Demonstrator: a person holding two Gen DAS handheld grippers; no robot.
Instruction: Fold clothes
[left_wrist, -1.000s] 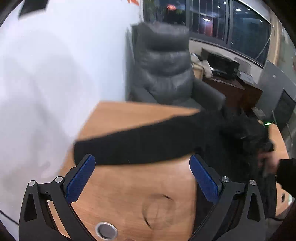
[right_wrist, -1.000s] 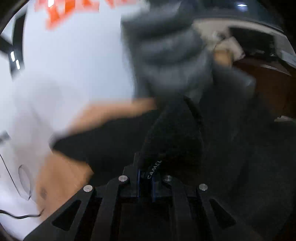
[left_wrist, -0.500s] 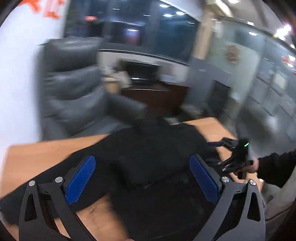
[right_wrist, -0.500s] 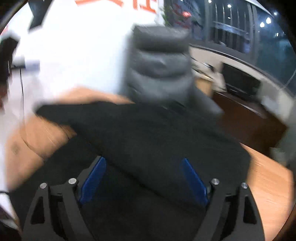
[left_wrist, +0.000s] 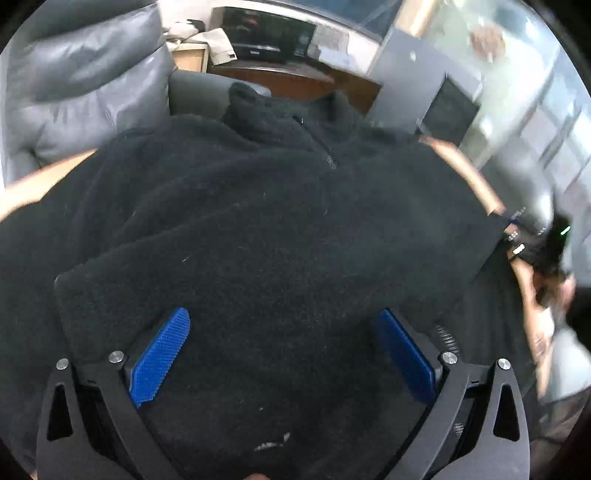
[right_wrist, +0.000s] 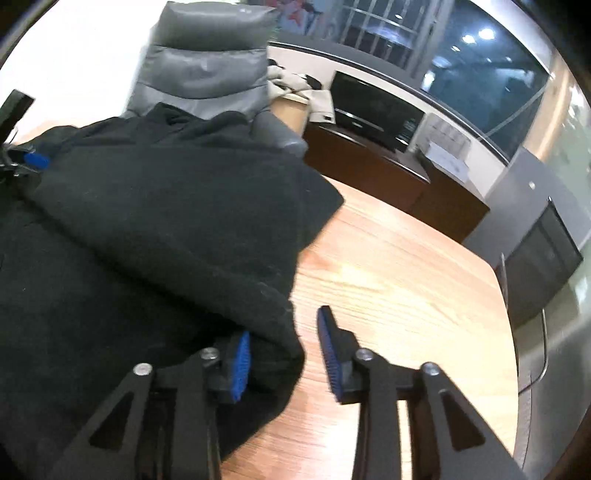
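Note:
A black fleece jacket (left_wrist: 288, 229) with a zip collar lies spread over the wooden table (right_wrist: 388, 280); a sleeve is folded across its body. My left gripper (left_wrist: 282, 354) is open, its blue pads (left_wrist: 159, 354) wide apart just above the jacket's lower part. In the right wrist view the jacket (right_wrist: 147, 229) fills the left side. My right gripper (right_wrist: 284, 354) is open, straddling the jacket's right edge, the left pad against the cloth. The right gripper also shows at the right of the left wrist view (left_wrist: 535, 251), held by a hand.
A grey leather armchair (right_wrist: 207, 62) stands behind the table's far side. A dark low cabinet (right_wrist: 388, 166) with a monitor lies beyond. Bare table surface shows right of the jacket. A grey cabinet (right_wrist: 546, 251) stands off the table's right edge.
The right gripper let go of the jacket a second ago and has moved to its right edge. The left gripper swung right, from the sleeve, over the jacket body. The sleeve now lies folded over.

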